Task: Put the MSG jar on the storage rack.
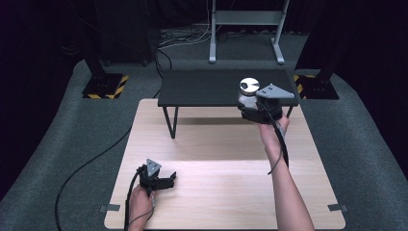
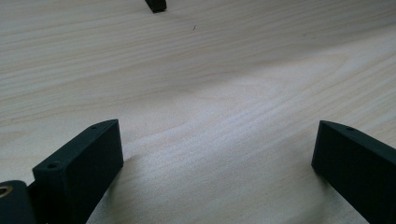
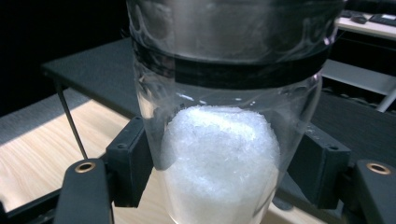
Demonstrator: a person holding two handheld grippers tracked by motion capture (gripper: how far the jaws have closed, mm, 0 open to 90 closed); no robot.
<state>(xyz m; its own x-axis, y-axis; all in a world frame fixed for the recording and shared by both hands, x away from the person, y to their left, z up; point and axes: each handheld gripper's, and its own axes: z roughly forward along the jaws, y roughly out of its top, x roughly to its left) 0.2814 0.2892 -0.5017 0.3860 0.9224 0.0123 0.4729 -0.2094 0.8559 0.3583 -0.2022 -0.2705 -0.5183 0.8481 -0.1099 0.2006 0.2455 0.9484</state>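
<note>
A clear glass jar with a metal lid holds white crystals. My right gripper is shut on its lower body, with one jaw pressed against each side, at the front right part of the small black table. In the right gripper view the jar stands upright between the jaws. My left gripper rests low over the wooden table near its front left, open with nothing between its jaws; the left gripper view has bare wood between them.
The black table stands on thin legs at the far end of the wooden table. Cables trail over the grey floor at the left. A metal stand and striped bases lie beyond.
</note>
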